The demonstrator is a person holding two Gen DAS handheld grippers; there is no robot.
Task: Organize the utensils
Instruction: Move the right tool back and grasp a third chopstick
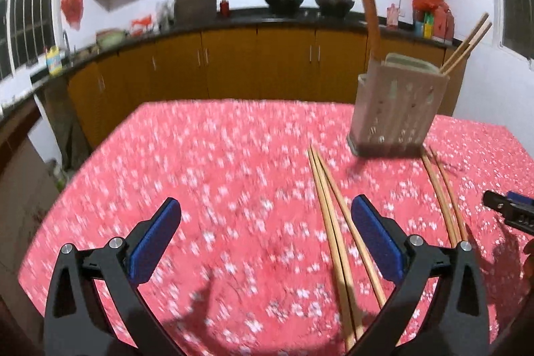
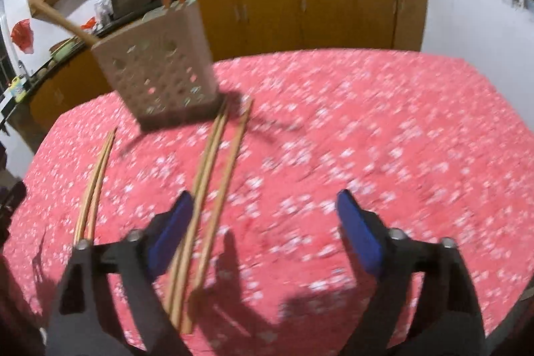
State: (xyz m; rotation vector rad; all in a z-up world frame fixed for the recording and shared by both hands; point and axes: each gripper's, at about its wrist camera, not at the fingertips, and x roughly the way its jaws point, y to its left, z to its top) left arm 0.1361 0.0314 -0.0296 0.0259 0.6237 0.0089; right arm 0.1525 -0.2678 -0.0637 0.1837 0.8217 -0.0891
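Hovering with both sets of jaws apart and empty: left gripper, right gripper. Loose chopsticks flat on the red tablecloth, near side of the perforated holder. Risk: pinching just one stick, rolling the others away.

The left gripper hung wide open over the red floral tablecloth. Light wooden chopsticks lay between its jaws; farther right stood a beige perforated plastic holder.
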